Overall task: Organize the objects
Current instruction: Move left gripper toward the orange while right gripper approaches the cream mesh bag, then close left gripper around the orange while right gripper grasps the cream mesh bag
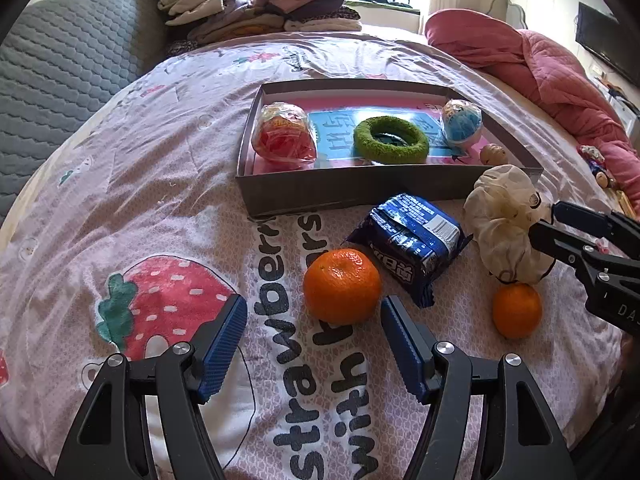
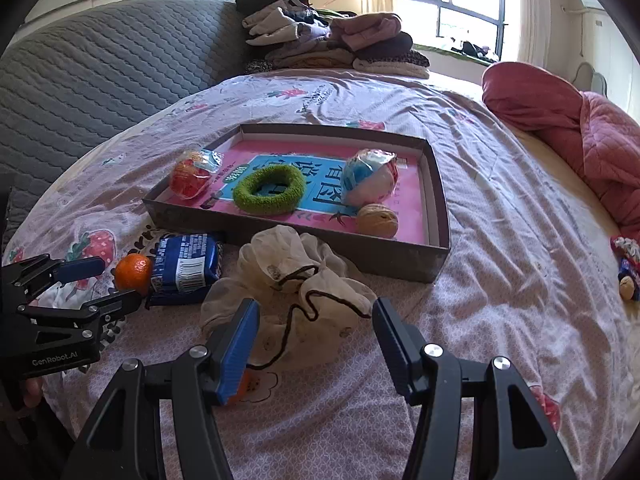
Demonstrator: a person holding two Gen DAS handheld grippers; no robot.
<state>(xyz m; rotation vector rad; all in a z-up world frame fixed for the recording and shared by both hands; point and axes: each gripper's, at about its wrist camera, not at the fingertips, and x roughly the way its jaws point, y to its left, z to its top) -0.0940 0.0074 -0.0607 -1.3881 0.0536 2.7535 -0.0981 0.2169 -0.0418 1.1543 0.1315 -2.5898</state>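
A shallow grey box (image 1: pixel 344 194) (image 2: pixel 436 200) lies on the bed. It holds a red wrapped ball (image 1: pixel 286 138) (image 2: pixel 191 176), a green ring (image 1: pixel 391 140) (image 2: pixel 269 190), a blue-white wrapped ball (image 1: pixel 462 122) (image 2: pixel 370 182) and a walnut (image 1: pixel 493 155) (image 2: pixel 377 220). In front of the box lie an orange (image 1: pixel 342 286) (image 2: pixel 133 273), a blue snack pack (image 1: pixel 412 240) (image 2: pixel 186 266), a cream drawstring pouch (image 1: pixel 506 222) (image 2: pixel 292 280) and a second orange (image 1: pixel 517 311) (image 2: pixel 240 388). My left gripper (image 1: pixel 314 340) (image 2: pixel 106 286) is open just before the first orange. My right gripper (image 2: pixel 316 344) (image 1: pixel 540 220) is open at the pouch.
Folded clothes (image 1: pixel 256 4) (image 2: pixel 332 36) are stacked at the bed's far end. A pink quilt (image 1: pixel 532 68) (image 2: pixel 580 128) lies on the right. A grey padded headboard (image 1: pixel 60 68) is on the left. Small toys (image 2: pixel 628 268) lie at the right edge.
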